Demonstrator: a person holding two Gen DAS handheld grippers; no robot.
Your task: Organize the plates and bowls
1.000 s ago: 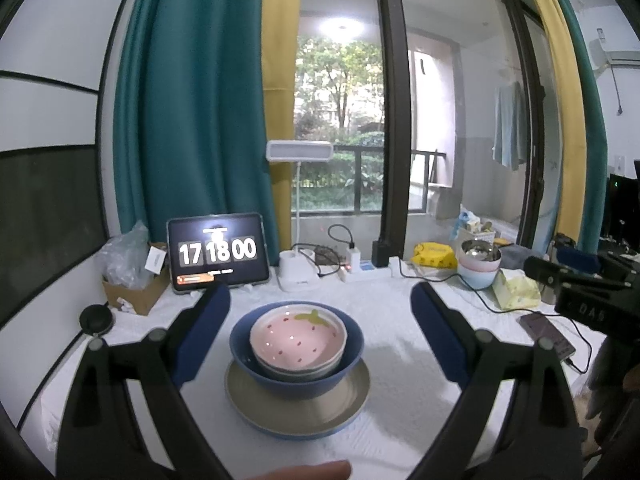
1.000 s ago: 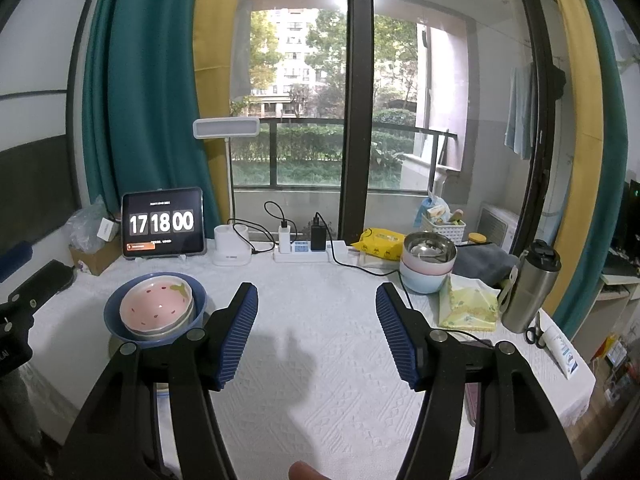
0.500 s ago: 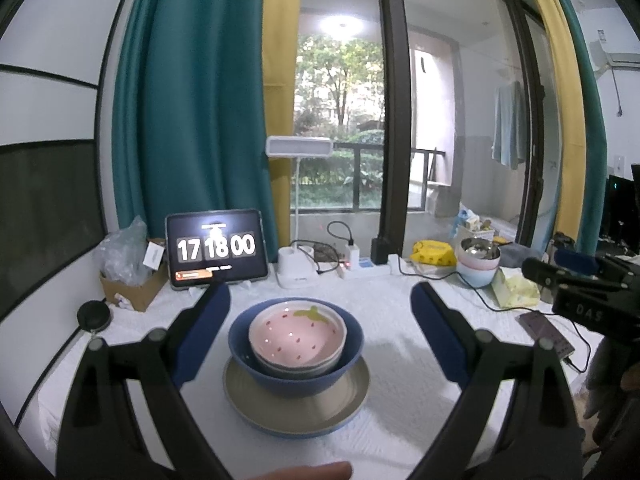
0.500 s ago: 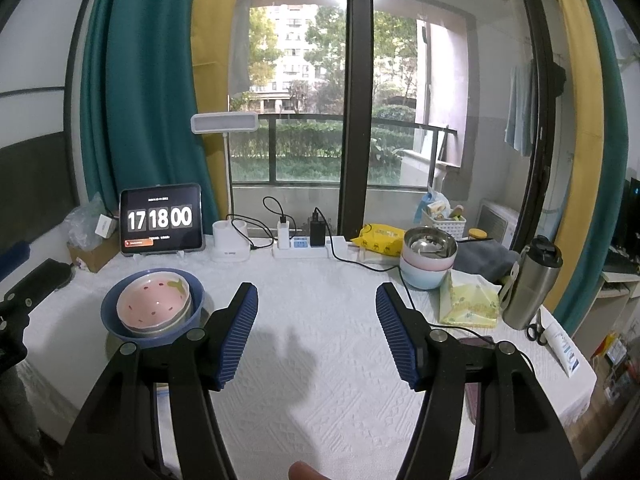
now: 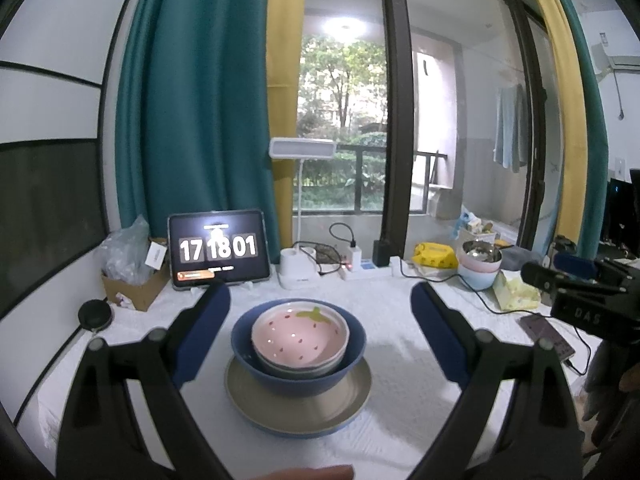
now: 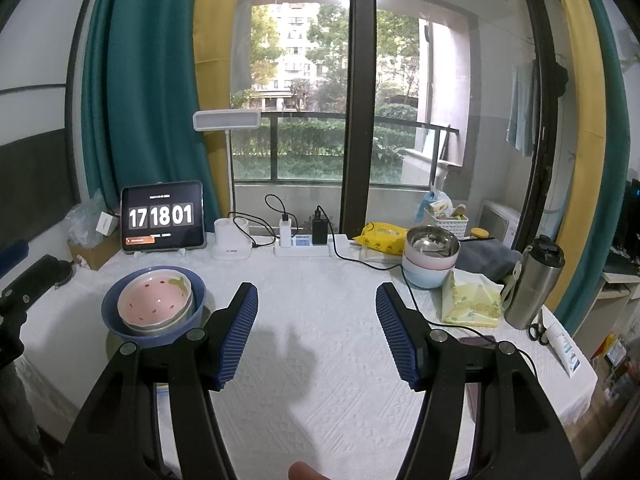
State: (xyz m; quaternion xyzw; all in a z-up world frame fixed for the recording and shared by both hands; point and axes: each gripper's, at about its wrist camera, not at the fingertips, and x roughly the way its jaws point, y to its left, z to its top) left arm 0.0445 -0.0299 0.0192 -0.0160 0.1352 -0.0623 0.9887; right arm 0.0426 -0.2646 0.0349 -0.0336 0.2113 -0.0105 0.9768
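On counter, stack: pink strawberry bowl (image 5: 300, 330) nests in a grey bowl, inside the blue bowl (image 5: 298, 364), which sits on the beige plate (image 5: 298, 394).
Stack position: left part of the counter (image 6: 320, 360), in front of the tablet clock (image 5: 218, 249).
Second stack: steel bowl in pastel bowls (image 6: 430, 262), far right, near the tissue pack (image 6: 472, 300) and a charging cable (image 6: 360, 262).
Left gripper (image 5: 320, 320): fingers released and spread wide, one on each side of the stack, not touching it.
Right gripper (image 6: 316, 336): fingers released, nothing between them, above bare cloth, well apart from both stacks.
Task status, judged: dishes appear already nested; the second stack may not be part of the task.
Risk 1: gripping only the blue bowl's rim may tip the nested bowls; cause, glazed curved walls and a loose fit.
Risk 2: lifting the plate alone may slide the bowls off; cause, shallow rim.
Risk 3: reaching right may snag the cable; cause, it trails beside the pastel bowls.
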